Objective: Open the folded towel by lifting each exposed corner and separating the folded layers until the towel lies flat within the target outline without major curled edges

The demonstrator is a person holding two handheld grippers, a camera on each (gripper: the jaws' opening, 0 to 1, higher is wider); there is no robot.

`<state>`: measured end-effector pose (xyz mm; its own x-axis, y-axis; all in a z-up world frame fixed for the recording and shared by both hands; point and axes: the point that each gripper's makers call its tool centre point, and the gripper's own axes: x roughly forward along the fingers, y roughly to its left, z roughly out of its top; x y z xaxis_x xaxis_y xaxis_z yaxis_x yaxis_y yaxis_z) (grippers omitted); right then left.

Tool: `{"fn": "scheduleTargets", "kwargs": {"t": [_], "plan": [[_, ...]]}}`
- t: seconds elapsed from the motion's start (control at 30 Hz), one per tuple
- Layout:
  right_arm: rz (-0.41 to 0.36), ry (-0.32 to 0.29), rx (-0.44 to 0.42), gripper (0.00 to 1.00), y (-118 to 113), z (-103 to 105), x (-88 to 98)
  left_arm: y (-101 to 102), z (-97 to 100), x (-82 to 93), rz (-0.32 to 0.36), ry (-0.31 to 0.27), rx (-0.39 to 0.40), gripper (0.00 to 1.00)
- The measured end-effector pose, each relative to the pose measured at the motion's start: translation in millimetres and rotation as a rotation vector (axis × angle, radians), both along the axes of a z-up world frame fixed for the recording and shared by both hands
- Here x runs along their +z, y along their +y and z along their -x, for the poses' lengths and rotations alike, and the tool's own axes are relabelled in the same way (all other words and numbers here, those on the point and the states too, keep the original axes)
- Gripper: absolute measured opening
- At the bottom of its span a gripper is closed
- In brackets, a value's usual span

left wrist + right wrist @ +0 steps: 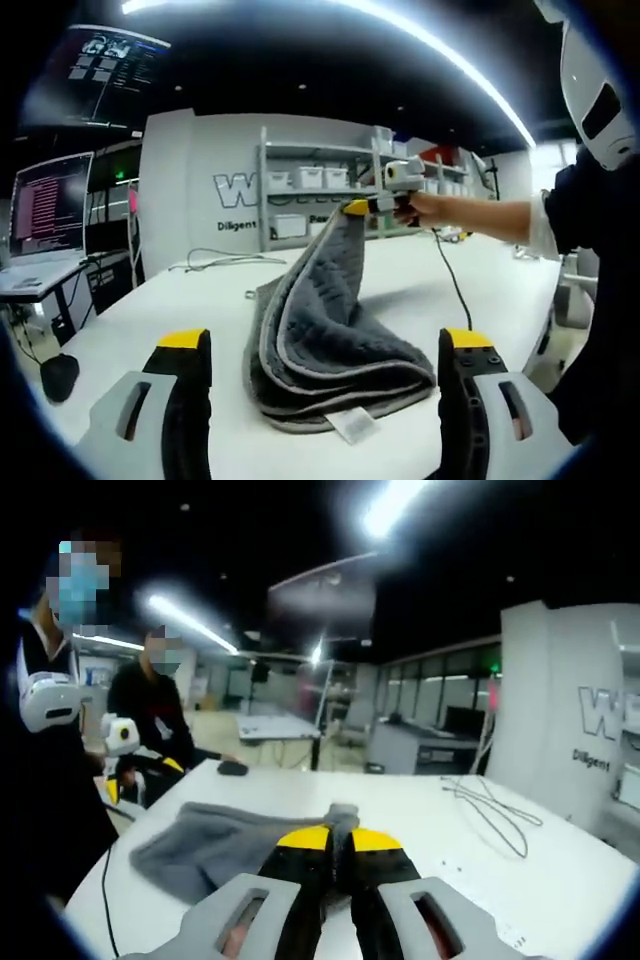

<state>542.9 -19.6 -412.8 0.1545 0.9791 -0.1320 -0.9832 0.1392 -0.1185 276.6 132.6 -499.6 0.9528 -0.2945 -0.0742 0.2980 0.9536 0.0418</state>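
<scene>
Right gripper [336, 842] clamped on one towel [320, 340] corner, lifting it high off the white table [480, 270], left gripper [325, 350] spread apart and empty just in front; rest looks bunched and folded, unfolding barely begun.

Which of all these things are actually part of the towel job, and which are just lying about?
Job: grey towel; right tongs pinching its corner; left tongs, open; white table.

Lying about: loose cable; laptop; shelves with bins.

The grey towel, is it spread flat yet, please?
No: the grey towel lies folded in layers, one corner lifted by the right gripper.
</scene>
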Motion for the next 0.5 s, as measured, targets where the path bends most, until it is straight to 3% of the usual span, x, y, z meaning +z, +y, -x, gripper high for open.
{"fn": "scheduleTargets", "kwargs": {"t": [0.5], "plan": [[-0.046,-0.005,0.016,0.01,-15.9,11.3,5.4,3.5,-8.4,-6.8,0.012,0.017,0.004,0.86]]}}
